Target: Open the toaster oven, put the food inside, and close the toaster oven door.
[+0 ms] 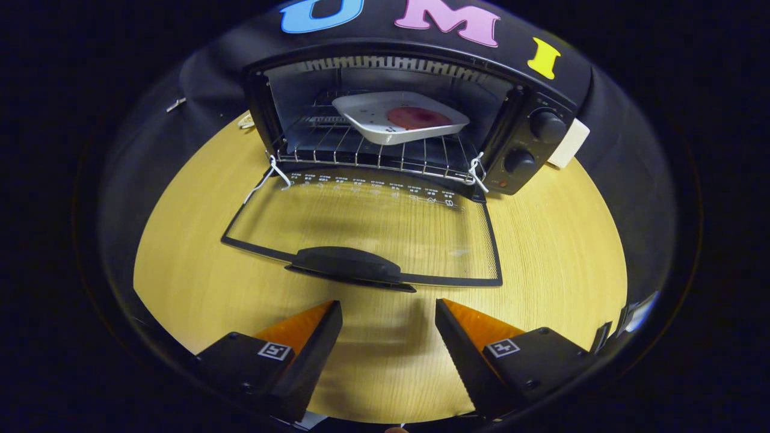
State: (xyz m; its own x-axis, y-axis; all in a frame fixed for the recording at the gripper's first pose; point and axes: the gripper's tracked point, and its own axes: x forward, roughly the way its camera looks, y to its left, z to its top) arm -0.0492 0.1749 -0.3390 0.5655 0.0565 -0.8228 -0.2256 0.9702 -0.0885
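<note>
Gripper: the gripper (388,313) hovered over the wooden table (553,252), its two fingers spread wide apart with nothing between them but bare tabletop.
Fingers: released, gripping nothing; the tips pointed toward the door handle and stopped short of it, apart from it.
Toaster oven: the black toaster oven (397,114) stood at the far side of the table, against the dark cloth wall, facing the gripper.
Door: the glass door (373,222) was swung fully down and lay nearly flat just above the tabletop, hinged at the oven's lower front edge.
Handle: the dark door handle (349,264) sat on the door's near edge, just ahead of the fingers and closer to the left finger.
Food: a flat, round reddish piece of food (416,118) lay on a white square dish (367,111).
Dish: it rested on the wire rack (337,144) inside the open oven cavity, turned at an angle to the rack's bars.
Knobs: two round knobs (547,126) sat one above the other on the oven's right panel.
Strings: white cord (274,171) was tied at both front corners of the rack.
</note>
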